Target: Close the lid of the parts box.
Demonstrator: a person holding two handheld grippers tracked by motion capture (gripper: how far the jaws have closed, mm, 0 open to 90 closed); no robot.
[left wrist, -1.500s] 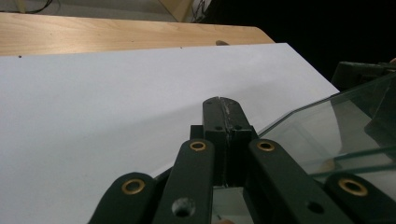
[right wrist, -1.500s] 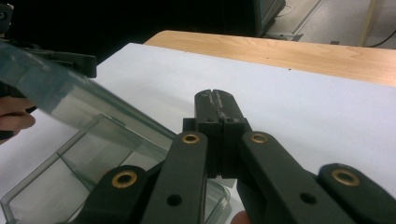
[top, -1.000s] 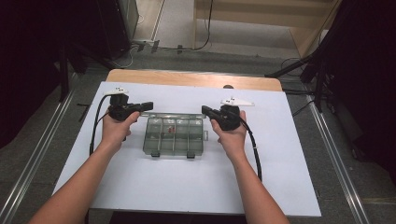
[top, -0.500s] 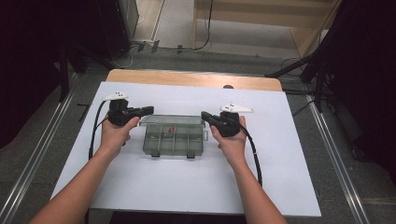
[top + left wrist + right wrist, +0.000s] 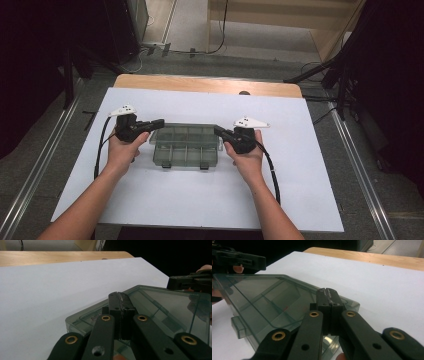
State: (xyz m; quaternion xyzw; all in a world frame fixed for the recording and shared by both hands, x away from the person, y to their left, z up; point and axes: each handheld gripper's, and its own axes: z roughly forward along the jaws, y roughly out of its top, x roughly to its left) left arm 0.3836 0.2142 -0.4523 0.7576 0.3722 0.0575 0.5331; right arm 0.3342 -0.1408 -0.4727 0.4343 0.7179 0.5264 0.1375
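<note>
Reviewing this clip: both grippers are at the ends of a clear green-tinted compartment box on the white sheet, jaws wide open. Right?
Not quite: the jaws are shut, not open. The left gripper view shows the left gripper with its jaws pressed together over the compartment box, and the right gripper view shows the right gripper the same. The rest holds.

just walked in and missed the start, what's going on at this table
A person holds a gripper in each hand at the two ends of a clear compartment box lying on a white sheet. The left gripper is at the box's left end, the right gripper at its right end, both with jaws shut and tips against the raised lid, which looks tilted open. A small reddish item shows inside through the plastic; what it is I can't tell.
</note>
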